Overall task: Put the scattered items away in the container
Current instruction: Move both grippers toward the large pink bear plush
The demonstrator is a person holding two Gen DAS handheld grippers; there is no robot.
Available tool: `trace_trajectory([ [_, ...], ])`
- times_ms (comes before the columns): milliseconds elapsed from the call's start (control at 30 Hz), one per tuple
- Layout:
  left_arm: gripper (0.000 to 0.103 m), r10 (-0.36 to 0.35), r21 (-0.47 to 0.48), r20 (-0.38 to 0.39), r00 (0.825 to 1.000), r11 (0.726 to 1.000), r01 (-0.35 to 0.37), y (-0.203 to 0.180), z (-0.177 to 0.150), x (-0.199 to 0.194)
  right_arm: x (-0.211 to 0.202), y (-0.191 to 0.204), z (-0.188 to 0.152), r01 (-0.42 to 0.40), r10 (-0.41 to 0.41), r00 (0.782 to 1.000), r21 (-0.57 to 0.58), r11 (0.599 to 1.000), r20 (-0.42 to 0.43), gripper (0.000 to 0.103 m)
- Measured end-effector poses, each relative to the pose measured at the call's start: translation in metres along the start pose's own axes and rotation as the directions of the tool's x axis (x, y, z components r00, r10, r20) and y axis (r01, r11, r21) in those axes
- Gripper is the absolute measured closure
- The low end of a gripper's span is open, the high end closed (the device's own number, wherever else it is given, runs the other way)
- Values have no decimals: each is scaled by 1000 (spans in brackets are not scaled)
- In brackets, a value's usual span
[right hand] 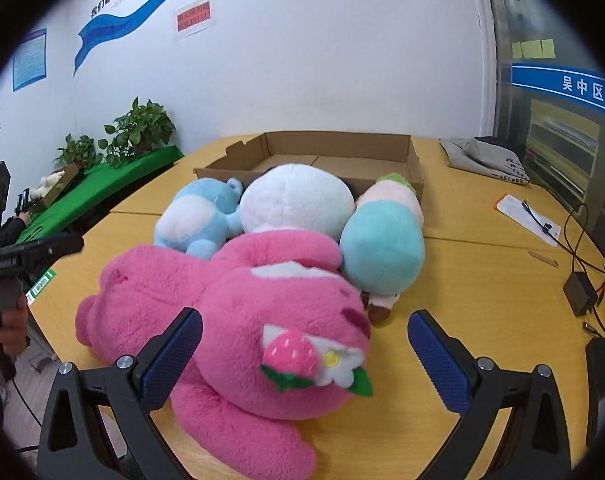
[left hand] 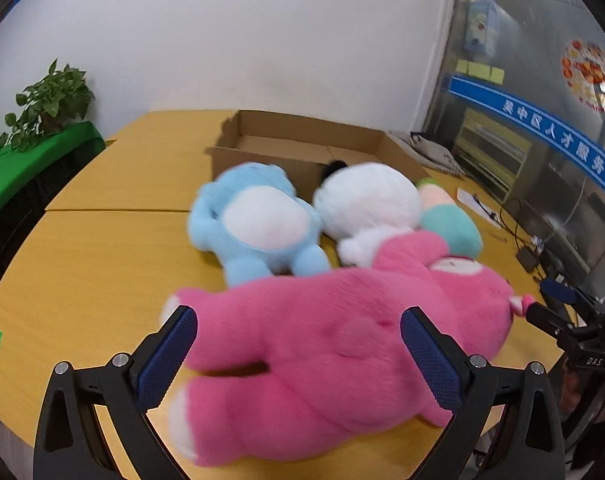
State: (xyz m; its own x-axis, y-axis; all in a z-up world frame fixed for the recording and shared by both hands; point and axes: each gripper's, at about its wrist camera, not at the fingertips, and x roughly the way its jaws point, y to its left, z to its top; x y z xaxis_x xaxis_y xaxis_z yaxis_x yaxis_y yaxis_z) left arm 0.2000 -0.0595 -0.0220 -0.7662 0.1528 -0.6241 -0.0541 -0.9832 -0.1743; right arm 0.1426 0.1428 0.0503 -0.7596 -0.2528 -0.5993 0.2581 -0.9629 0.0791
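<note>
On the yellow wooden table (right hand: 478, 264), four soft toys are lying in a cluster just in front of the shallow cardboard box (right hand: 416, 176), which is sitting open-topped toward the far wall. You are holding the left gripper (left hand: 298, 344) over the lower body of the pink plush bear (left hand: 322, 344); its jaws are standing wide apart, one finger to each side of the bear, and not clamping it. You are holding the right gripper (right hand: 304, 350) at the bear's head end, jaws likewise spread wide, with the strawberry-and-flower decoration (right hand: 302, 360) lying between the fingers and nothing gripped.

The bear is lying on its side, nearest to you. Beyond it, the light blue plush (right hand: 194, 220) is lying at the left, touching the white plush (right hand: 298, 200) at the centre; both are pressing against the box's near wall. The teal-and-pink plush (right hand: 382, 248) is lying at the right, touching the white plush and the bear. All four toys are resting outside the box. The box floor, where visible, is showing bare cardboard.

Right of the cluster, a sheet of paper (right hand: 528, 220) and cables with a black adapter (right hand: 580, 292) are lying on the table, well apart from the toys.
</note>
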Motion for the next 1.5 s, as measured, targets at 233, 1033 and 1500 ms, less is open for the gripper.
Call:
trace_trajectory([
  [233,0,-24,10,-29,999,1000,24,-29,-8,12,-1,-11,-14,74,-72,997,52,996,-41,0],
  [1033,0,-126,-70,-106,986,990,119,-11,-17,41,24,-9,-19,67,-60,993,65,996,-104,0],
  [1500,0,-172,-108,-125,977,981,159,-5,-18,49,33,-10,-17,24,-12,991,89,996,-130,0],
])
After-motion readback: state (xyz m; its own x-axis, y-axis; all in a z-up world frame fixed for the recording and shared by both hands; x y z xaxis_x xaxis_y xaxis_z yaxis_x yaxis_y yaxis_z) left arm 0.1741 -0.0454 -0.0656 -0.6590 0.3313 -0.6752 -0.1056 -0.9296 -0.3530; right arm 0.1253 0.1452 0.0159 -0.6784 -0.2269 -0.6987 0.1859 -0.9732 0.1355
